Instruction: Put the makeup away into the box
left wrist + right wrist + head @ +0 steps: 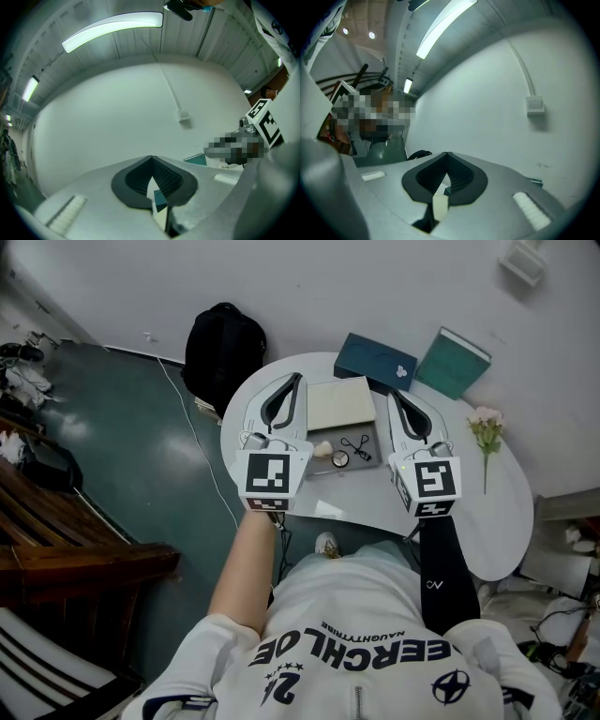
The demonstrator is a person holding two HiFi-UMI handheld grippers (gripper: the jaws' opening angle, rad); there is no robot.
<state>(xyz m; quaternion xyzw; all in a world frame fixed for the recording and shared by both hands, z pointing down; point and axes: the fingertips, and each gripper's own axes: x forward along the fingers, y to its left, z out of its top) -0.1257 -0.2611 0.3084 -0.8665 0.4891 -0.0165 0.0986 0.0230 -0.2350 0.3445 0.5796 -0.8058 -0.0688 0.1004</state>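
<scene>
Left gripper: your left gripper (pixel 298 381) has its jaws closed tip to tip, and its own view shows nothing between the dark pads. It points level, away from you toward the wall.

Right gripper: your right gripper (pixel 392 397) is the same, with its jaws drawn together and empty. It is level and runs parallel to the left one.

Between them: the makeup lies in the gap between your two grippers, on a grey tray (pixel 369 466). It sits beside the gripper bodies, nearer to you than either set of fingertips.

Makeup: you have a pale piece (pixel 322 448) on the left side, a round compact (pixel 340 458) about midway, and a black looped tool (pixel 356 444) on the right side.

Long axis: the black looped tool seems to lie crosswise to your jaws and slightly slanted, though it is too small to be sure.

Box: a cream box (pixel 340 404) touches the tray's far edge. It may be the lid of one open case with the tray; I cannot tell which.

Nearer hand: your left gripper is nearer the pale piece and your right is nearer the looped tool. Either one would probably need to draw back, tip down and open.

Further out: on the table (pixel 487 512), a dark teal box (pixel 375 360) and a lighter teal box (pixel 453 362) sit at the far edge. Flowers (pixel 486 427) lie to the right, and a backpack (pixel 223 343) sits on the floor beyond.
</scene>
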